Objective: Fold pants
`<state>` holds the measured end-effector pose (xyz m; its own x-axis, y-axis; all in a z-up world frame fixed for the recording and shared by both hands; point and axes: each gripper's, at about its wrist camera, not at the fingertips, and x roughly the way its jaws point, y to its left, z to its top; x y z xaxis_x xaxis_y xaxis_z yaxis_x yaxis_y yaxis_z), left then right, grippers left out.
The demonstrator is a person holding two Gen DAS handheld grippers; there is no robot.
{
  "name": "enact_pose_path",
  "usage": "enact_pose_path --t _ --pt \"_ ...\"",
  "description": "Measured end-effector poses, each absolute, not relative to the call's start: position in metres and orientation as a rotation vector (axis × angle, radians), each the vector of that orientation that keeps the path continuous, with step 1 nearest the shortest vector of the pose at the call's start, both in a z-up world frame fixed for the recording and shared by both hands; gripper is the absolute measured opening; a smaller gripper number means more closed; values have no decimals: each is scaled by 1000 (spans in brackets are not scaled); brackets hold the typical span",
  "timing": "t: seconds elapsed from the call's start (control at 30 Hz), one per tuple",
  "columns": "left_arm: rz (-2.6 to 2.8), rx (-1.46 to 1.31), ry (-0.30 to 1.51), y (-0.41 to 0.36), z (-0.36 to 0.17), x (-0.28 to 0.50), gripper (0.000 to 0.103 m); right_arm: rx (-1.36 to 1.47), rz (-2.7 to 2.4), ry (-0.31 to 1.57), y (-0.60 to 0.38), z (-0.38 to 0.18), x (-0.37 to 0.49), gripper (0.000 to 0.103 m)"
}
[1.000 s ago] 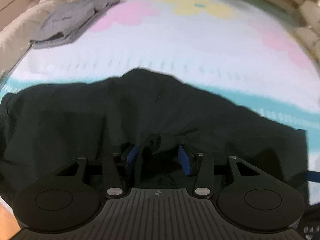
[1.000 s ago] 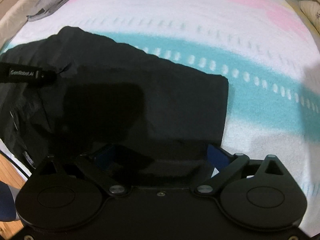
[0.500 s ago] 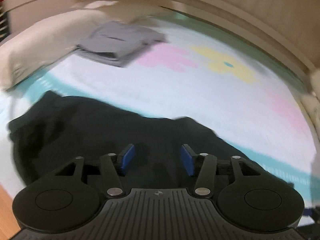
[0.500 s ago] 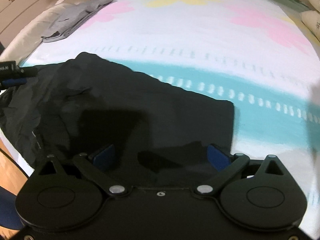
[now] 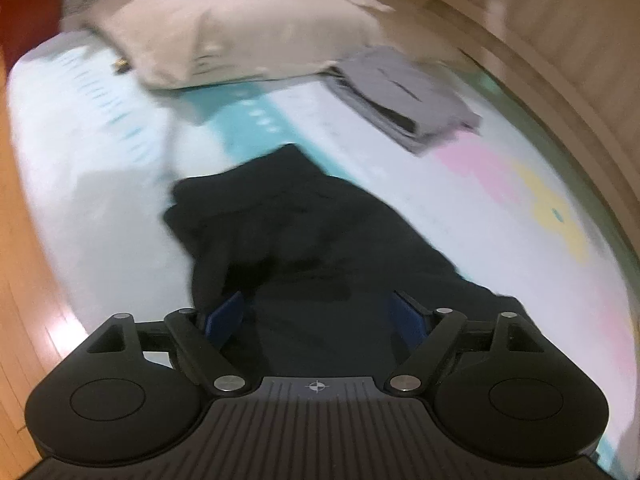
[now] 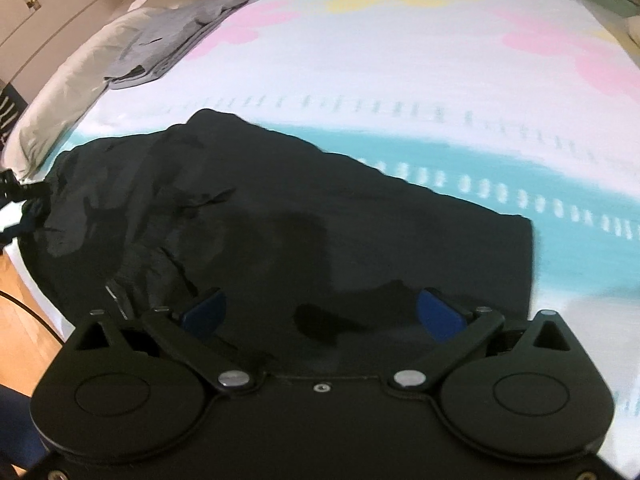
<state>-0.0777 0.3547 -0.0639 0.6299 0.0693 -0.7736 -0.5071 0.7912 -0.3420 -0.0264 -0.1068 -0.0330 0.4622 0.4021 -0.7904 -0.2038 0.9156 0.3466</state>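
Observation:
Black pants (image 5: 320,232) lie rumpled on the bed's flower-patterned sheet (image 5: 500,208), one bunched end pointing toward the pillow. My left gripper (image 5: 316,308) hovers over the near part of the pants. Its jaws are opening, and the blue pads (image 5: 224,314) stand wide apart without pressing the cloth that lies under them. In the right wrist view the pants (image 6: 280,208) spread flat, with a straight edge at the right. My right gripper (image 6: 322,308) is open just above them, nothing pinched. The left gripper's tip (image 6: 12,192) shows at the far left edge.
A folded grey garment (image 5: 404,96) lies on the sheet beyond the pants, also seen in the right wrist view (image 6: 176,40). A beige pillow (image 5: 240,32) sits at the bed's end. Wooden floor (image 5: 24,280) borders the bed's edge on the left.
The left gripper has let go of the raised fold of the pants, swung sideways along them while rolling, and its jaws have widened. The right gripper has lifted a little.

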Motion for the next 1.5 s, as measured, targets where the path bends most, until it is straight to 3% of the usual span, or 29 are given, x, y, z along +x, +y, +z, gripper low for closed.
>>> enact_pose_path --t 0.2,0.4,0.63,0.83,1.1,1.3,1.33,1.4,1.47,1.5 --pt "348 -638 834 364 -70 -79 82 193 384 1037 -99 -35 -25 103" --pt "429 -598 721 369 -48 -97 83 210 367 1063 -105 -39 -25 103" --pt "429 -755 835 385 -86 -91 84 223 384 1070 -101 -39 -22 103" --pt "374 -722 795 380 -92 -73 84 199 388 1088 -98 -43 -23 103" --pt "367 -651 786 370 -98 -57 102 245 396 1073 -105 -35 -25 103" --pt "377 -617 810 365 -96 -52 101 268 413 1054 -111 -25 -28 103" --pt "381 -610 816 364 -94 -52 97 269 416 1050 -112 -24 -29 103" --pt "428 -573 831 361 -91 -53 75 269 420 1041 -114 -21 -31 103" --pt "508 -521 836 358 -86 -59 23 262 413 1039 -117 -20 -33 103" --pt "529 -513 837 359 -84 -62 15 259 406 1042 -117 -21 -33 103"
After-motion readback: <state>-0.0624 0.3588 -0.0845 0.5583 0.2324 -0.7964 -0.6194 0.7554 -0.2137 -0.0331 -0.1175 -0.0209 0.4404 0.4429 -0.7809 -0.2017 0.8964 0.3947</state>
